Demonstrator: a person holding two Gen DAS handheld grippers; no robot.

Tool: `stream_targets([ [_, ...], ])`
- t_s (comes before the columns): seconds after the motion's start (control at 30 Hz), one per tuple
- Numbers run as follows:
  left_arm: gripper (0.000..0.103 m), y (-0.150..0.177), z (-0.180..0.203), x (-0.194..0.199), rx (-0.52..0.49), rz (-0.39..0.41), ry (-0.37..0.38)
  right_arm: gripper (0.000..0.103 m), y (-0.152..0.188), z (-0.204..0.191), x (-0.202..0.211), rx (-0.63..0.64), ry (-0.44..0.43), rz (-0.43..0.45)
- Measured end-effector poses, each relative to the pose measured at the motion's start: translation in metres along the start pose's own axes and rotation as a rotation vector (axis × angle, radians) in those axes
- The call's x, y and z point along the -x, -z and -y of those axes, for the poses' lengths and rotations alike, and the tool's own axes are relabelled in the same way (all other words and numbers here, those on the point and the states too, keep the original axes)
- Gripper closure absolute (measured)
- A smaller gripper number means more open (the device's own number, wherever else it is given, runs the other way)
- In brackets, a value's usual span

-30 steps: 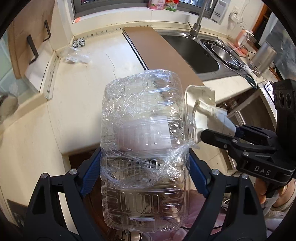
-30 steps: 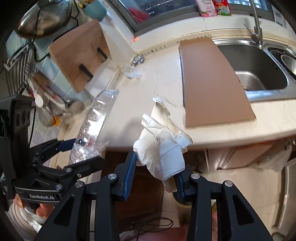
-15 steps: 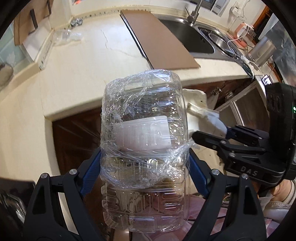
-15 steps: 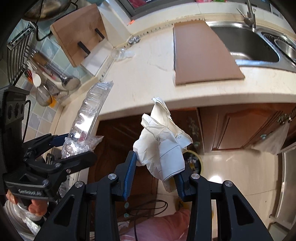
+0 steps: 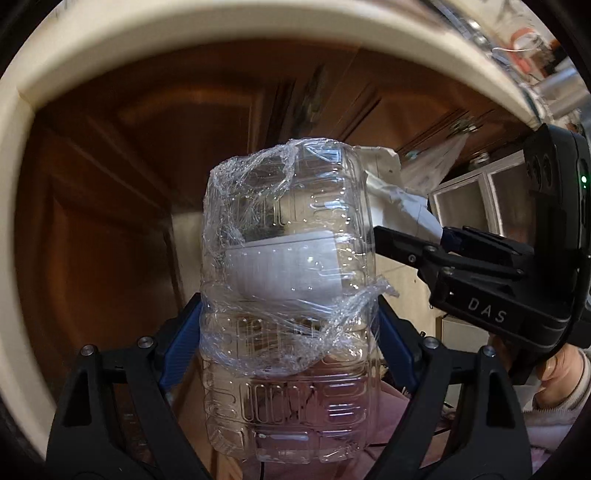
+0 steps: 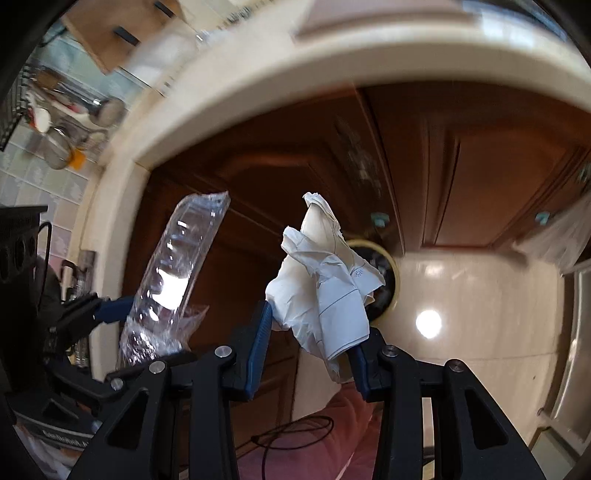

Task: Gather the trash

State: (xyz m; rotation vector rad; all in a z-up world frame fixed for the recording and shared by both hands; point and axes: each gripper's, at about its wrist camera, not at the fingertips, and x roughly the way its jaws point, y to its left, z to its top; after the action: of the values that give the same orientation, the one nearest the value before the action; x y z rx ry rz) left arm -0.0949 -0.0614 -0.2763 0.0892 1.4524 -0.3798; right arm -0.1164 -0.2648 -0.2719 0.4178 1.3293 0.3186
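My left gripper point(image 5: 288, 325) is shut on a clear plastic clamshell container point(image 5: 288, 295) wrapped in cling film, held upright in front of brown cabinet doors. It also shows at the left of the right wrist view point(image 6: 173, 280). My right gripper point(image 6: 310, 332) is shut on crumpled white paper point(image 6: 325, 284); that paper also shows in the left wrist view point(image 5: 399, 199), just right of the container. A round yellow-rimmed bin point(image 6: 384, 280) stands on the floor behind the paper, mostly hidden by it.
The cream countertop edge point(image 5: 221, 26) arcs overhead in both views. Brown wooden cabinet doors point(image 6: 480, 177) face me. Glossy cream floor tiles point(image 6: 480, 295) lie to the right. A dark cable point(image 6: 295, 432) lies on the floor below.
Both grippers have dropped below the counter edge and tilted down, still holding the container and the paper. The counter top and sink have left view; cabinet doors, floor and bin now show.
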Motion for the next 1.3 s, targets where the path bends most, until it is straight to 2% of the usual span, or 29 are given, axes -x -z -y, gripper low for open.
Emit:
stream_targets([
  [0.17,0.019,0.002,-0.017,-0.081,0.061,-0.057,-0.008,0.064,0.018,0.033,-0.074,-0.028,0.007,-0.073],
  [0.37,0.018,-0.015,-0.049,-0.177,0.148,-0.126,-0.003,0.064,0.027,0.072,-0.166,-0.092,0.018,-0.140],
  [0.6,0.016,-0.038,-0.080,-0.255,0.197,-0.136,0.010,0.064,0.023,0.105,-0.258,-0.100,0.065,-0.172],
  [0.87,0.015,-0.053,-0.120,-0.315,0.314,-0.214,0.085,0.063,0.018,0.113,-0.328,-0.076,0.092,-0.225],
  [1.07,0.014,-0.057,-0.135,-0.335,0.359,-0.225,0.141,0.059,0.018,0.113,-0.356,-0.065,0.106,-0.231],
  [1.17,0.014,-0.060,-0.142,-0.346,0.366,-0.239,0.158,0.047,0.011,0.120,-0.366,-0.068,0.104,-0.237],
  [1.3,0.014,-0.065,-0.148,-0.352,0.372,-0.244,0.159,0.040,0.006,0.119,-0.367,-0.051,0.123,-0.216],
])
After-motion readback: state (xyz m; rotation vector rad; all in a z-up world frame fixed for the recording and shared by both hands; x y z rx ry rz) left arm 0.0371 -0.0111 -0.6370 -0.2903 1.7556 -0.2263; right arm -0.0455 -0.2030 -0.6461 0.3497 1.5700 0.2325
